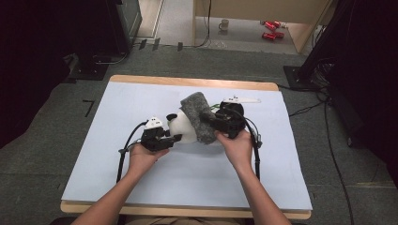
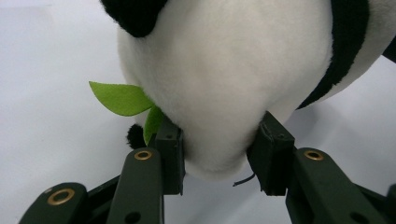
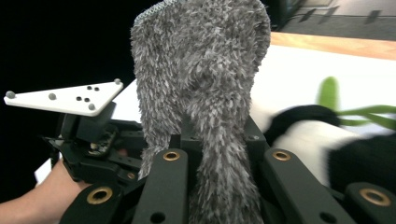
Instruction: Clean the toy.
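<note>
Bare table (image 1: pixel 141 178) all around; panda (image 1: pixel 185 127) blocks the middle.

My two grippers are black. The left gripper (image 1: pixel 174 138) carries a white three-cornered plate behind its fingers; the right gripper (image 1: pixel 210 118) has one too, dotted with small dark and grey studs. Brass-ringed screw holes sit just behind the fingers (image 2: pixel 170 154). A black cable trails from each. My forearms are bare, no sleeves.

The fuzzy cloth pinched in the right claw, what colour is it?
Grey, the fuzzy cloth is shaggy all over; the right gripper view shows it best.
</note>
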The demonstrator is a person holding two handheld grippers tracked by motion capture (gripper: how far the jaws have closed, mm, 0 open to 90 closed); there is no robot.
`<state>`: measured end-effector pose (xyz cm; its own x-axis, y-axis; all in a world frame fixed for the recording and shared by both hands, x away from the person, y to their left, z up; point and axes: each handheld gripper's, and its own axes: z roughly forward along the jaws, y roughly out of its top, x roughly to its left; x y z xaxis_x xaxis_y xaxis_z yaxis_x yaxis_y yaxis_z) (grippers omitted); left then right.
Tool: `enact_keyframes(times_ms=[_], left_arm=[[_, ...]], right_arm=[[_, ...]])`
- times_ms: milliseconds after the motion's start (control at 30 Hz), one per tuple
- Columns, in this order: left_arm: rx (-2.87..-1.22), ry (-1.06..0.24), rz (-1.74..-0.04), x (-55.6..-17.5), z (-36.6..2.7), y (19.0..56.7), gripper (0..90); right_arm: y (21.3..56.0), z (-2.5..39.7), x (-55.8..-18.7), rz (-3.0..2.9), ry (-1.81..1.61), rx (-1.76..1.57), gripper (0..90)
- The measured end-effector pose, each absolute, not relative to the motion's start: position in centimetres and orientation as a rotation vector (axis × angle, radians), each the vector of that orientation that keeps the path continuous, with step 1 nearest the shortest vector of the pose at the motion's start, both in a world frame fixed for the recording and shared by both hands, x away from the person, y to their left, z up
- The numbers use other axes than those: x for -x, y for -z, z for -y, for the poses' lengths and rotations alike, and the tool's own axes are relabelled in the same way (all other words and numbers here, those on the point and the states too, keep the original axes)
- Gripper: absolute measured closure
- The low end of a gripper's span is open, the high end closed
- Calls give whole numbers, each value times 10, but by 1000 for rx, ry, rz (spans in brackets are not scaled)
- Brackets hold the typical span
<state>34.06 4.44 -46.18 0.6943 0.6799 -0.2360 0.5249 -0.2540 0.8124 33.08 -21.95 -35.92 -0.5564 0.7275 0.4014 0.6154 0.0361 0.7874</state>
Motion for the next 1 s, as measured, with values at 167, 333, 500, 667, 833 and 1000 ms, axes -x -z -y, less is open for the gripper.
enact_keyframes(times_ms=[167,333,500,667,833,1000], left_arm=[[-1905,-203,-943,-338,-45,464,596],[-1902,-213,-943,-336,-45,465,592],[-1900,-218,-943,-336,-45,466,593],[-1899,-212,-944,-340,-46,465,597],[-1899,-189,-940,-346,-47,463,598],[-1904,-164,-940,-353,-48,461,598]], right_arm=[[366,197,-334,-2236,-1579,-1396,779],[379,179,-336,-2294,-1564,-1395,776],[398,182,-344,-2314,-1528,-1418,766],[392,196,-343,-2272,-1426,-1412,762],[390,223,-343,-2203,-1404,-1462,772],[386,243,-341,-2142,-1414,-1495,772]])
